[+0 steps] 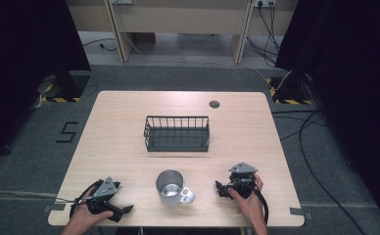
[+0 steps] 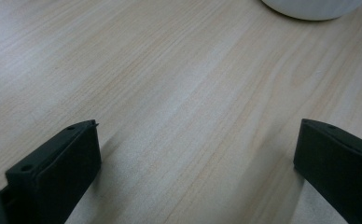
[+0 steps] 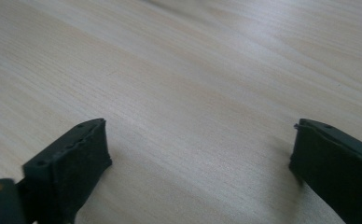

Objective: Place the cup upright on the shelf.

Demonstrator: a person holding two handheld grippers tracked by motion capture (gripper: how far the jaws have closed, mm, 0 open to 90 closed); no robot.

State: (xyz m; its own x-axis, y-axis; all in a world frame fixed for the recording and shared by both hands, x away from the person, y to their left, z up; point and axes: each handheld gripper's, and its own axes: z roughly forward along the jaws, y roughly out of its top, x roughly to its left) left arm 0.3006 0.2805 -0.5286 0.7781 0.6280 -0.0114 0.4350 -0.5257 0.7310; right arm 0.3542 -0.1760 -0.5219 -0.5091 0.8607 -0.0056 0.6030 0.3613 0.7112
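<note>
A shiny metal mug (image 1: 171, 187) with a white handle stands upright near the table's front edge, between the two hands. A dark wire basket (image 1: 177, 133) sits mid-table behind it, with nothing visible inside. My left gripper (image 1: 124, 209) rests on the table at the front left, jaws pointing right toward the mug and wide apart. In the left gripper view the left gripper (image 2: 195, 149) holds nothing, and the mug's pale base (image 2: 314, 7) shows at the top edge. My right gripper (image 1: 220, 188) lies right of the mug, pointing left. The right gripper (image 3: 200, 144) is open over bare wood.
The light wooden table (image 1: 124, 117) has a small round grommet (image 1: 214, 104) near its far edge. Grey floor surrounds it, with cables at the right and black curtains on both sides. Bare table lies left and right of the basket.
</note>
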